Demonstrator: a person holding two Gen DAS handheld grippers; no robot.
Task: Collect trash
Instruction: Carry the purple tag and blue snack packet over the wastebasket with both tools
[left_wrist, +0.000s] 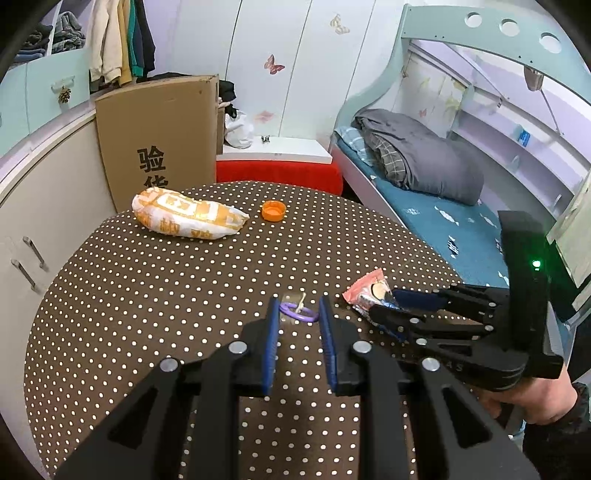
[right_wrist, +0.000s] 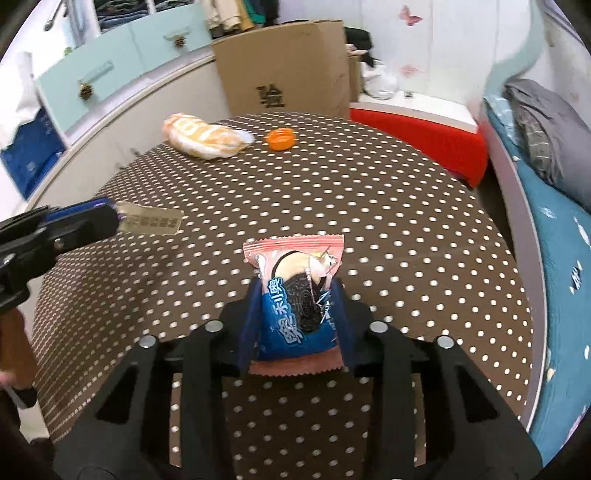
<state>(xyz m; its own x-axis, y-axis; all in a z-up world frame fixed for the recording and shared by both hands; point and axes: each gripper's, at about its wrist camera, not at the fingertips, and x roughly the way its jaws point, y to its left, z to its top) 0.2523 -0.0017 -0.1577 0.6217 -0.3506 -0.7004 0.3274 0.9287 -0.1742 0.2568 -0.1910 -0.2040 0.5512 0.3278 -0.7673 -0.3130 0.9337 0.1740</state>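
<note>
Trash count on the brown polka-dot tablecloth (right_wrist: 369, 206): one pink-and-blue cookie wrapper (right_wrist: 295, 295) pinched in the right gripper (right_wrist: 295, 314), one silvery tag on a purple ring (right_wrist: 151, 221) clamped in the left gripper (left_wrist: 297, 314), one crumpled orange-and-white bag (left_wrist: 186, 218), one orange bottle cap (left_wrist: 273, 211).

On the dotted brown worktop (right_wrist: 406, 229): one orange-white crumpled wrapper (right_wrist: 207, 138), one orange plastic bottle cap (right_wrist: 281, 139), one pink-blue biscuit packet (right_wrist: 295, 295), one silvery tag (right_wrist: 153, 221).

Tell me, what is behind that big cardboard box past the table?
Behind the cardboard box, clothes hang on the left, and a white bag with dark garments peeks out at its right edge. Whatever stands directly behind the box is covered.
</note>
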